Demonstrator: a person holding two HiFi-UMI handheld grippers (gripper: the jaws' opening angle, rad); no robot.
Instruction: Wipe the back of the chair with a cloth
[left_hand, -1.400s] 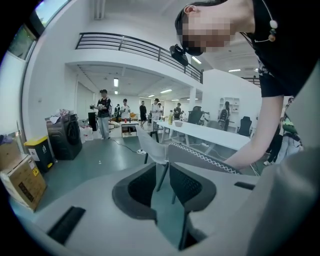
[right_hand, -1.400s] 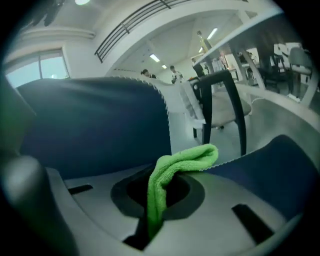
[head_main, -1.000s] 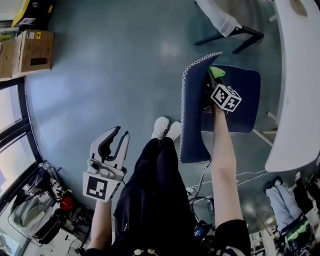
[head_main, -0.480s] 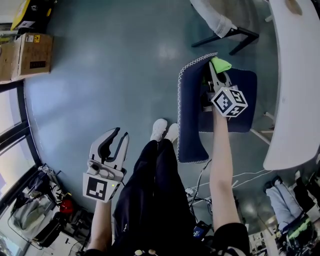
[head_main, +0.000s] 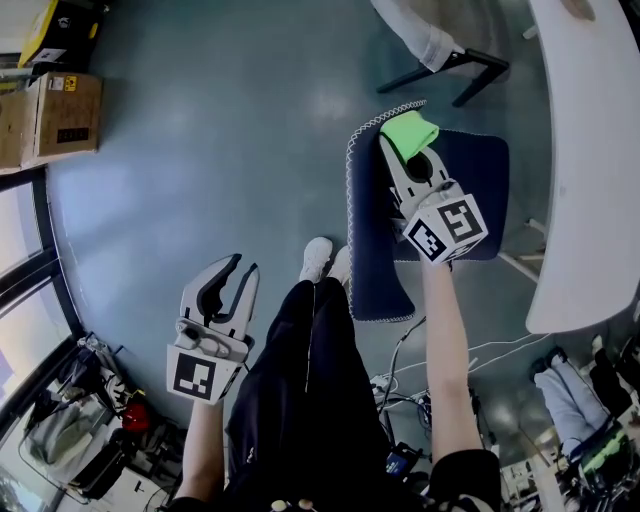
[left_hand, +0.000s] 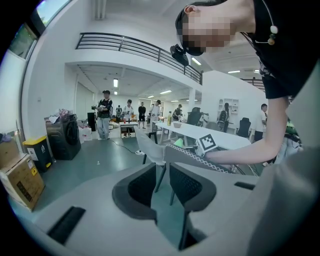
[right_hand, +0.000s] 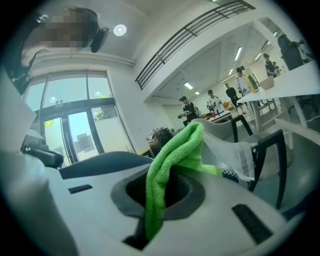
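Note:
A navy chair stands in the head view, its backrest (head_main: 365, 235) edged with white stitching and its seat (head_main: 485, 195) to the right. My right gripper (head_main: 412, 160) is shut on a bright green cloth (head_main: 410, 132), holding it at the backrest's top edge. In the right gripper view the cloth (right_hand: 172, 160) hangs folded between the jaws. My left gripper (head_main: 228, 278) is held low at the left, away from the chair, open with nothing in it. The left gripper view shows its jaws apart (left_hand: 162, 185) and the backrest (left_hand: 192, 156) beyond.
A long white table (head_main: 590, 150) runs along the right, close to the seat. A second chair (head_main: 435, 45) stands behind. A cardboard box (head_main: 62, 108) sits far left. My legs and white shoes (head_main: 322, 255) are next to the backrest. Cables (head_main: 405, 375) lie on the floor.
My right gripper has risen with the green cloth from in front of the backrest, low by the seat, to the backrest's top edge. The left gripper has stayed put.

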